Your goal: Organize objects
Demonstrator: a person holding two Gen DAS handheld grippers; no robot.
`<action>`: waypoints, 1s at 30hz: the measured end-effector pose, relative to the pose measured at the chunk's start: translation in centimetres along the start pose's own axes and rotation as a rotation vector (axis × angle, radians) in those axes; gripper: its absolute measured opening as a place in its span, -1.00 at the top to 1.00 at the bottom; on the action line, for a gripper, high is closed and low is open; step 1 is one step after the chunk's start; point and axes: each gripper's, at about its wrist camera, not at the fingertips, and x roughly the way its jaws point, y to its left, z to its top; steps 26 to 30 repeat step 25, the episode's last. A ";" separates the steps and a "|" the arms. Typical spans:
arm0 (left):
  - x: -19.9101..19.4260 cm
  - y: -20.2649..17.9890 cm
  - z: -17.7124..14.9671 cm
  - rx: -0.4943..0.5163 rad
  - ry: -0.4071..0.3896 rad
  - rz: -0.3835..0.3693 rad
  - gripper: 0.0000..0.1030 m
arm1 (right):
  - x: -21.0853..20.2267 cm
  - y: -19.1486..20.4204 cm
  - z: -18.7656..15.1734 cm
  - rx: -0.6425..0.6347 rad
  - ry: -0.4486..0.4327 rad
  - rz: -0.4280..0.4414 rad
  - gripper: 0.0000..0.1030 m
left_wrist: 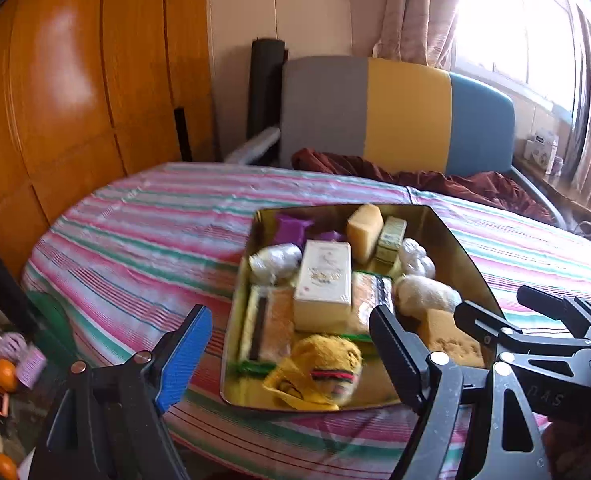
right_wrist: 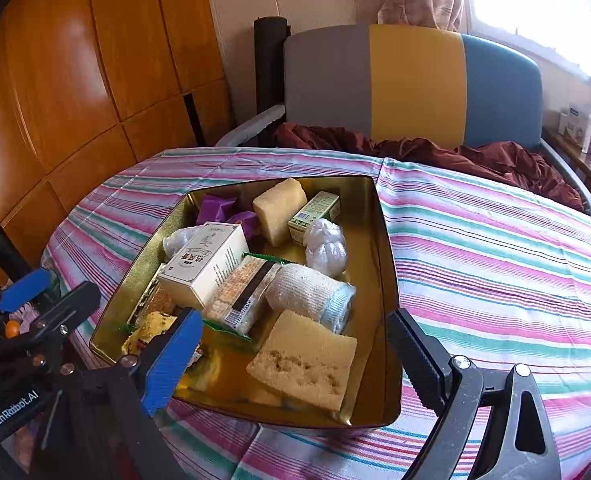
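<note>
A gold tin box (left_wrist: 467,248) (right_wrist: 383,240) sits on the striped tablecloth and holds several things: a white carton (left_wrist: 325,280) (right_wrist: 207,264), two tan sponges (right_wrist: 307,360) (left_wrist: 363,226), a rolled white cloth (right_wrist: 311,294), a yellow cloth (left_wrist: 319,372), snack packets, purple wrappers and white plastic balls. My left gripper (left_wrist: 291,356) is open and empty at the tin's near edge, above the yellow cloth. My right gripper (right_wrist: 295,360) is open and empty at the tin's near edge, around the near sponge. The right gripper also shows in the left wrist view (left_wrist: 535,320).
A round table with a pink, green and white striped cloth (left_wrist: 143,240) (right_wrist: 495,260). Behind it stands a grey, yellow and blue chair (left_wrist: 407,116) (right_wrist: 415,80) with dark red fabric on its seat. Wooden wall panels at left. Clutter lies below the table's left edge (left_wrist: 7,372).
</note>
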 end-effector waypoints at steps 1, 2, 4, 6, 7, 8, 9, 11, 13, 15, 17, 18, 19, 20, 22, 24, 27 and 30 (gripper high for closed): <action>0.1 -0.1 -0.2 -0.004 0.010 -0.005 -0.59 | -0.1 0.0 -0.1 0.004 -0.003 -0.002 -0.83; 0.2 -0.1 -0.3 -0.007 0.013 -0.009 -0.59 | -0.1 -0.1 -0.1 0.007 -0.003 -0.002 -0.83; 0.3 -0.2 -0.4 -0.009 0.021 -0.016 -0.58 | -0.1 -0.2 -0.2 0.011 -0.001 -0.003 -0.83; 0.2 -0.2 -0.6 -0.008 0.017 -0.013 -0.58 | 0.0 -0.2 -0.3 0.012 0.001 -0.006 -0.83; 0.2 -0.3 -0.6 -0.006 0.015 -0.011 -0.58 | 0.0 -0.1 -0.3 0.012 0.002 -0.006 -0.83; 0.2 -0.3 -0.6 -0.005 0.015 -0.010 -0.58 | 0.0 -0.1 -0.3 0.012 0.003 -0.006 -0.83; 0.3 -0.3 -0.6 -0.005 0.016 -0.009 -0.58 | 0.1 0.0 -0.3 0.010 0.003 -0.007 -0.83; 0.4 -0.2 -0.5 -0.006 0.020 -0.008 -0.58 | 0.2 0.1 -0.4 0.007 0.006 -0.009 -0.84; 0.6 -0.1 -0.5 -0.008 0.026 -0.011 -0.58 | 0.3 0.1 -0.5 0.005 0.006 -0.010 -0.84; 0.5 0.0 -0.5 -0.013 0.021 -0.011 -0.58 | 0.3 0.2 -0.5 0.003 0.003 -0.011 -0.84; 0.4 0.1 -0.5 -0.018 0.007 -0.007 -0.58 | 0.2 0.3 -0.6 -0.001 0.002 -0.010 -0.84; 0.4 0.1 -0.5 -0.019 0.004 -0.005 -0.58 | 0.3 0.3 -0.6 -0.002 0.004 -0.010 -0.84; 0.4 0.2 -0.5 -0.021 0.003 -0.005 -0.58 | 0.4 0.3 -0.6 -0.002 0.005 -0.010 -0.84; 0.4 0.2 -0.5 -0.023 0.001 -0.003 -0.58 | 0.4 0.3 -0.6 -0.001 0.005 -0.010 -0.84; 0.3 0.2 -0.5 -0.020 -0.004 -0.003 -0.58 | 0.5 0.3 -0.5 0.000 0.005 -0.009 -0.84; 0.3 0.1 -0.5 -0.015 -0.004 0.000 -0.58 | 0.4 0.2 -0.5 0.002 0.002 -0.010 -0.84; 0.4 0.1 -0.5 -0.017 0.002 -0.003 -0.58 | 0.3 0.2 -0.5 0.004 -0.001 -0.010 -0.84; 0.4 0.1 -0.5 -0.017 0.002 -0.003 -0.58 | 0.3 0.2 -0.5 0.004 -0.001 -0.010 -0.84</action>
